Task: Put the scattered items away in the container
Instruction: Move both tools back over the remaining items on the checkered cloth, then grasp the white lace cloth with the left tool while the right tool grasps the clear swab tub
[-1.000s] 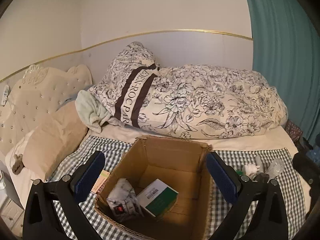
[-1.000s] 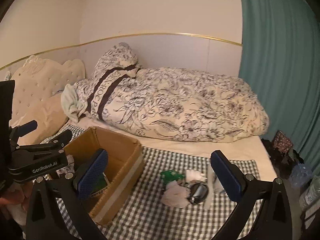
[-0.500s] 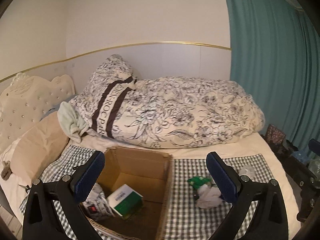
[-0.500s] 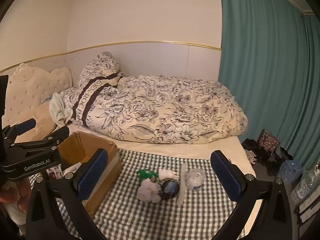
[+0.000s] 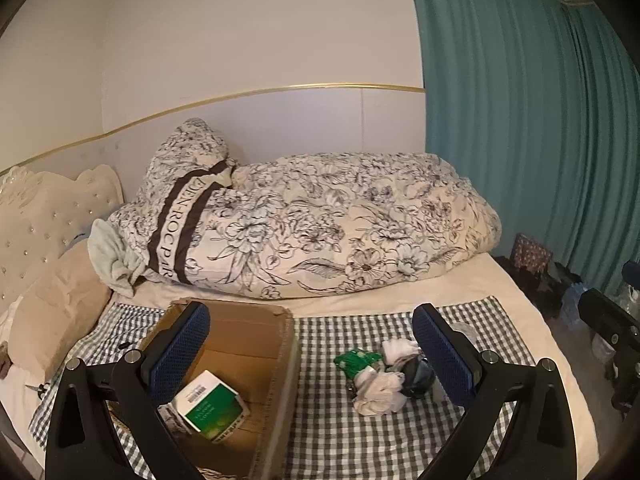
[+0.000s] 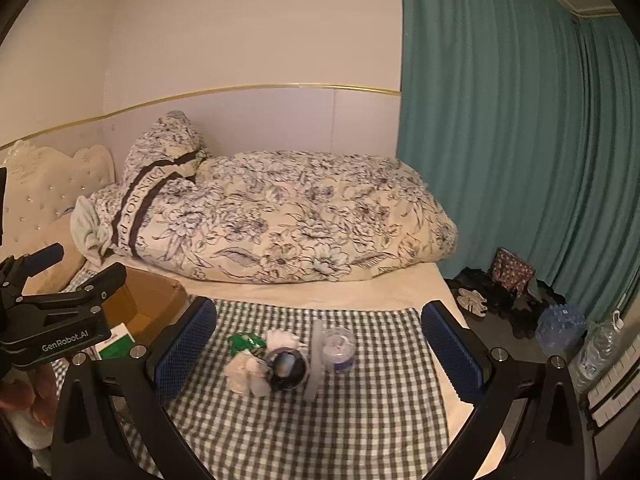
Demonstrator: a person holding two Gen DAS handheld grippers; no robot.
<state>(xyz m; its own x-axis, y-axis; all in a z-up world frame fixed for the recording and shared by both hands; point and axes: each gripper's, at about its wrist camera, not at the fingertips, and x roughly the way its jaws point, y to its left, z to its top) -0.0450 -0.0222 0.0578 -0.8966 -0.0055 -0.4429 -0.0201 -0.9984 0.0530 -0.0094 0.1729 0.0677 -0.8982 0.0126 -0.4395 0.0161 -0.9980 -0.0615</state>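
Note:
An open cardboard box (image 5: pixel 248 332) stands on the checked cloth (image 5: pixel 400 440), and a green and white carton (image 5: pixel 212 412) lies inside it. To its right sits a small pile: a green packet (image 5: pixel 358 360), crumpled white cloths (image 5: pixel 378 394) and a dark round item (image 5: pixel 416 372). My left gripper (image 5: pixel 310 354) is open and holds nothing, above the box's right wall. My right gripper (image 6: pixel 319 350) is also open with nothing in it, framing the pile: green packet (image 6: pixel 246 342), white cloths (image 6: pixel 244 372), dark round item (image 6: pixel 286 366), a clear tub (image 6: pixel 339 350) and a pale upright strip (image 6: pixel 315 360). The box (image 6: pixel 152 304) is at the left.
A rolled floral duvet (image 5: pixel 320 228) and a tufted headboard (image 5: pixel 44 216) lie behind the cloth. A teal curtain (image 6: pixel 500 140) hangs on the right. Dark clutter and plastic bottles (image 6: pixel 560 326) sit on the floor beside the bed. A hand (image 6: pixel 24 396) holds the left gripper.
Both views have swung right and pulled back. The box has slid toward the left of each frame, and the pile of items now sits between the right gripper's fingers.

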